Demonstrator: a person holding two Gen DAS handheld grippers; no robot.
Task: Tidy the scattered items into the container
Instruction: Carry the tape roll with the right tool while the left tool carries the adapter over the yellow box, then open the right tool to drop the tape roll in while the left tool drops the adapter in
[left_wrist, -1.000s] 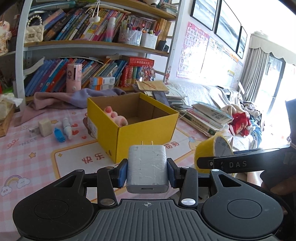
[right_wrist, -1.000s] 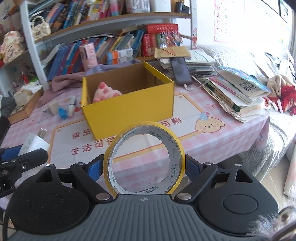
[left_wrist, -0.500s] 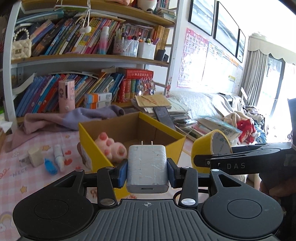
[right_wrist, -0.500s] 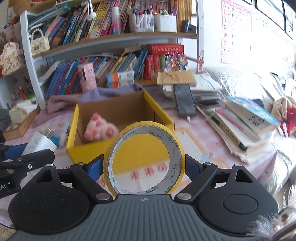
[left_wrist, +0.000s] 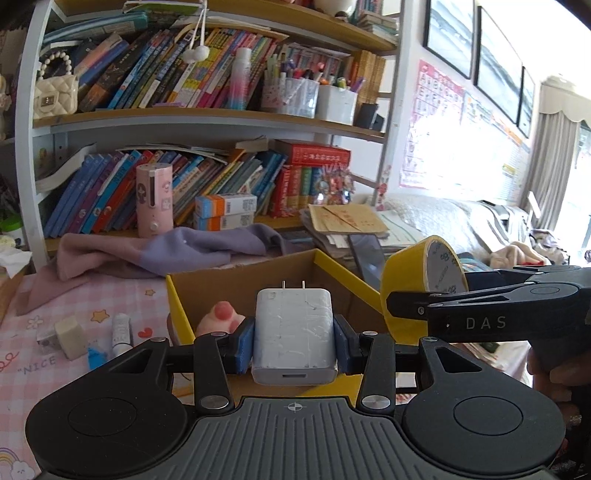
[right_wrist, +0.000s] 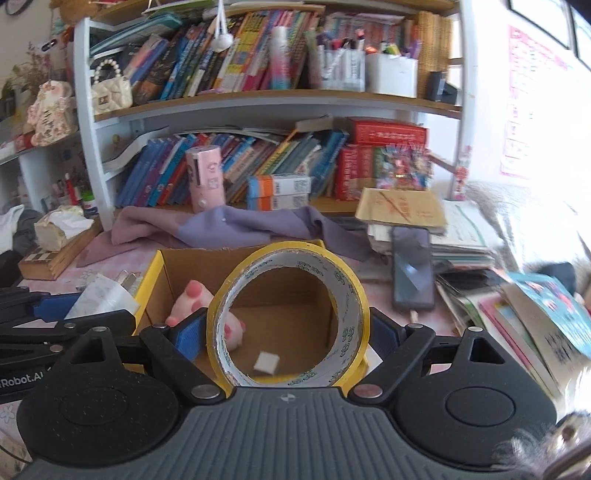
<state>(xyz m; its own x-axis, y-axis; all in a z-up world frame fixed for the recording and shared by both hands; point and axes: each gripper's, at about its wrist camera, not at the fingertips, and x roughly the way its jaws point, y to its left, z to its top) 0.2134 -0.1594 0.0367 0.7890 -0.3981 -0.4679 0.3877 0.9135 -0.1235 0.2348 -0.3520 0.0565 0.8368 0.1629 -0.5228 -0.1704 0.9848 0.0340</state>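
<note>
Plush toy (right_wrist: 192, 299) in box (right_wrist: 155, 273)

Bright daylight, blown-out glare at right, fisheye-bent edges, blur in the right view.

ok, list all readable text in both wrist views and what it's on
"DAS": side of the right gripper.
"Robot.AI", cut off at the picture's edge: side of the left gripper.
"NICE": pink tablecloth.
Book spines, wall posters, the tape roll's inner print: too small or blurred to read.
</note>
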